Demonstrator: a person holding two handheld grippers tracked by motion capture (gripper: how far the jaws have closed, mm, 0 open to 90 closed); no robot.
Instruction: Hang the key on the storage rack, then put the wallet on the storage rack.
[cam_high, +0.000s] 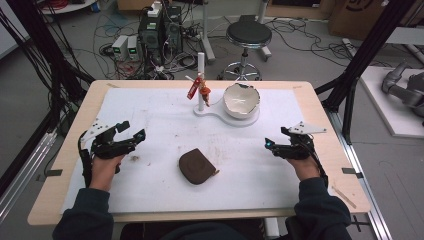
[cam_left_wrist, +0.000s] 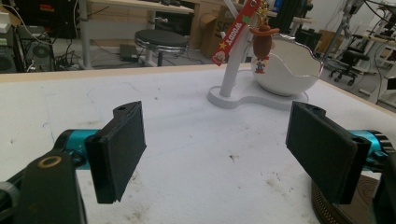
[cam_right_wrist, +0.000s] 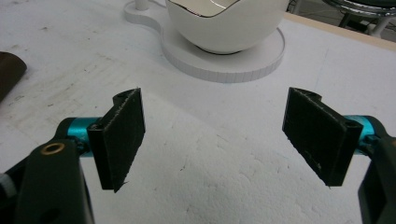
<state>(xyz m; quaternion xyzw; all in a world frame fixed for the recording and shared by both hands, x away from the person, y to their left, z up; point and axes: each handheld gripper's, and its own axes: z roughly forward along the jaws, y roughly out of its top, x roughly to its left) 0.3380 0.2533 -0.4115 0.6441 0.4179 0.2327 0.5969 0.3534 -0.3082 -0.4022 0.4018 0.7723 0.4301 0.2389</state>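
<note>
A brown zipped pouch (cam_high: 197, 166) lies on the white mat (cam_high: 150, 115) near the front middle. Behind it a white stand (cam_high: 201, 75) holds a red strap (cam_high: 193, 88) with a small figure keychain (cam_high: 205, 93), and a white egg-shell bowl (cam_high: 241, 100) sits on the stand's base. My left gripper (cam_high: 134, 131) rests at the left, open, nothing between its pads (cam_left_wrist: 122, 149). My right gripper (cam_high: 274, 142) rests at the right, open and empty, facing the bowl (cam_right_wrist: 224, 23). The pouch's edge (cam_left_wrist: 348, 207) peeks behind the left gripper's right jaw.
The mat covers most of a wooden table (cam_high: 320, 115). Beyond the far edge stand a black stool (cam_high: 248, 37), computer boxes (cam_high: 160, 30) and tangled cables on the floor. Black frame posts (cam_high: 370, 50) rise at both sides.
</note>
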